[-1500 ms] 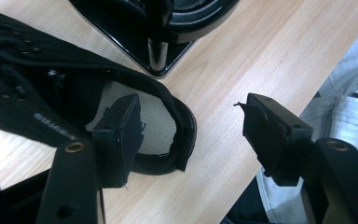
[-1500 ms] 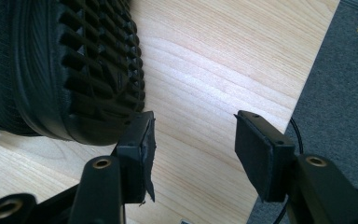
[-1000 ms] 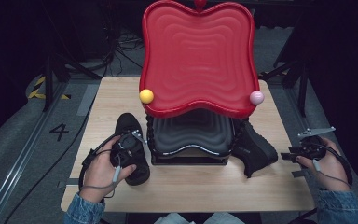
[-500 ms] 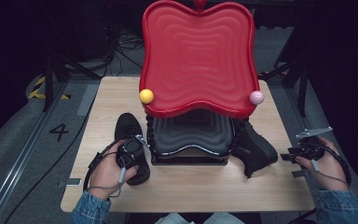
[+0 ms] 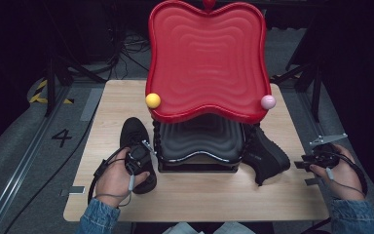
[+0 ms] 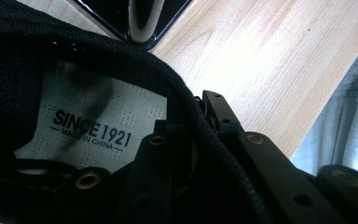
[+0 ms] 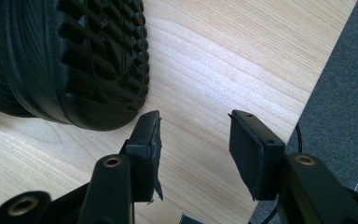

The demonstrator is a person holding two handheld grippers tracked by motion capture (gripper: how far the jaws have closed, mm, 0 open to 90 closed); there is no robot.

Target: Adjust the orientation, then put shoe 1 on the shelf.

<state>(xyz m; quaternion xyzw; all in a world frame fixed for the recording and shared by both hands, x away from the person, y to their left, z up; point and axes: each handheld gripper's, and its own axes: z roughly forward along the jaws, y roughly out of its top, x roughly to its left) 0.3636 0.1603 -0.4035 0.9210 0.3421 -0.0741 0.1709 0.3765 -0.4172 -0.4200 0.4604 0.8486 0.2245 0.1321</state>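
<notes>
The left gripper is closing its jaws on the collar of the left black shoe, one jaw sitting inside over the insole label. The right gripper is hanging wide open, holding nothing, just beside the sole of the right black shoe. From above, both shoes are lying on the wooden table beside a black stand under a red tray.

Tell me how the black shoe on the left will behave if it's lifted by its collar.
The left shoe will probably sag toe-down, since the left gripper pinches only its soft knit collar. It looks light, mostly fabric. The woven rim should give decent grip, though it may fold between the jaws.
</notes>
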